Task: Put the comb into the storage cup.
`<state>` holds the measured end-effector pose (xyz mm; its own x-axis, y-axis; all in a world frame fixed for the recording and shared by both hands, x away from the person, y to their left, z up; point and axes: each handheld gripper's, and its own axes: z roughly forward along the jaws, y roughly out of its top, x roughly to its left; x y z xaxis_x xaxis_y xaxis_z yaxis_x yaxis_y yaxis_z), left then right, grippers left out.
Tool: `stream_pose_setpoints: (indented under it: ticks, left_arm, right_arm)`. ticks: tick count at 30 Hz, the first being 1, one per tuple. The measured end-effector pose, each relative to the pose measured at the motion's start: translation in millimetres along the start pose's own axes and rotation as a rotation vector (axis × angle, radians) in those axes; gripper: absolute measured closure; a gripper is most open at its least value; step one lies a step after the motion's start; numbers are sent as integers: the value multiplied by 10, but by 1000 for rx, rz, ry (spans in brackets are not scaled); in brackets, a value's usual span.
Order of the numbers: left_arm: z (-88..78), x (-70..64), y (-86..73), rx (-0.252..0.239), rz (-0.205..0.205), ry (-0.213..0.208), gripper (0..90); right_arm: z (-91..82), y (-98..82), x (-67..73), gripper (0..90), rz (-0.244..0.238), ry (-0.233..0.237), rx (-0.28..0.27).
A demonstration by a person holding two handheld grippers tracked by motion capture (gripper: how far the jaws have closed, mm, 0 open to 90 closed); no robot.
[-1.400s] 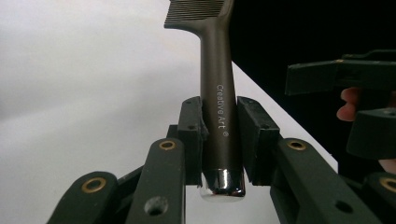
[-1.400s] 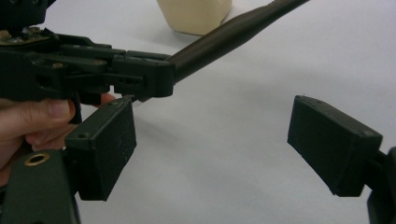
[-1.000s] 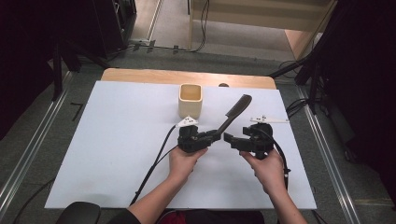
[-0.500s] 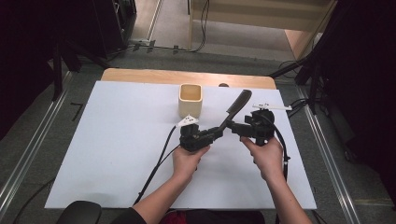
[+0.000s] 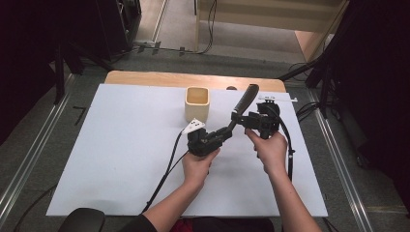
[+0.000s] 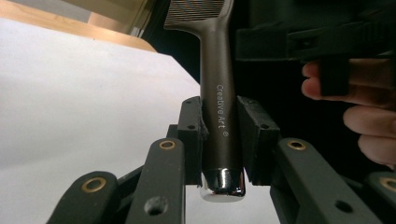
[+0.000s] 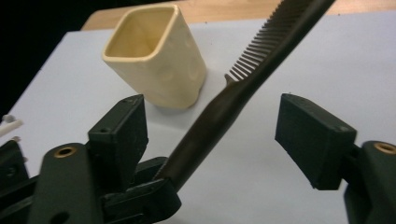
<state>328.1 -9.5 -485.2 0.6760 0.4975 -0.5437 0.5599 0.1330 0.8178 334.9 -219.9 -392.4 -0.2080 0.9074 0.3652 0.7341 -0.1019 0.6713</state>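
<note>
1. Your left gripper (image 5: 227, 132) pinches the comb (image 6: 218, 74) low on its handle. In the left gripper view both pads squeeze the brown shaft just above its chrome end cap, so the tool cannot slide out.

2. That low grip is why the comb rides off the table, slanting up and away toward the far edge. In the high view the toothed end (image 5: 246, 95) sits highest, with the whole upper length free for your other hand.

3. Your right gripper (image 7: 219, 126) has its jaws spread either side of the shaft, just where the teeth begin. They have just been closing, with the comb between them, but neither pad touches it yet; there is clear table showing on both sides.

4. The right gripper comes at the shaft crosswise, so its pads face the handle's sides rather than the teeth. I judge that a sound place to grip, since teeth would flex and slip.

5. The cream cup (image 5: 197, 103) stands upright on the white table (image 5: 116, 154), just beyond your left gripper and left of the comb's raised end. It is open-mouthed and near, so it looks to me like the comb's destination.

6. If so, a handover makes sense: you hold the bottom end now, and that end would need to go in first.

7. Keep the left pinch firm until the right pads press; letting go early would drop the comb.
</note>
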Motion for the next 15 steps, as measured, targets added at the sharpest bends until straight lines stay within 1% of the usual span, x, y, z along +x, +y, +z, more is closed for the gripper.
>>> stream_pose_setpoints:
  ticks: [2,4,5,7,8,10,11,12,13,14,15]
  left_arm:
    - [14,11,-11,-15,-12,-2,737]
    - [24,16,-19,-21,-23,-1,737]
    - [34,19,-25,-23,-28,-6,737]
    - [42,19,-34,-18,-28,-3,737]
    - [42,19,-34,-18,-28,-3,737]
    - [42,27,-32,-20,-31,1,737]
    - [46,38,-31,-21,-36,-5,737]
    - [51,56,-29,-20,-49,-10,736]
    - [61,83,-26,-23,-63,-9,737]
    - [61,83,-26,-23,-63,-9,737]
    - [69,98,-28,-33,-74,-13,737]
  right_arm:
    - [53,30,9,250,11,-8,3]
    - [65,33,13,254,14,-12,2]
    - [83,37,16,266,17,-16,2]
    - [148,43,31,267,22,-33,-9]
    - [148,43,31,267,22,-33,-9]
    - [199,53,38,268,9,-54,-13]
    - [199,53,38,268,9,-54,-13]
    - [216,58,39,272,13,-55,-12]
    - [246,64,38,282,30,-53,-8]
    - [246,64,38,282,30,-53,-8]
    - [258,64,35,285,33,-53,-11]
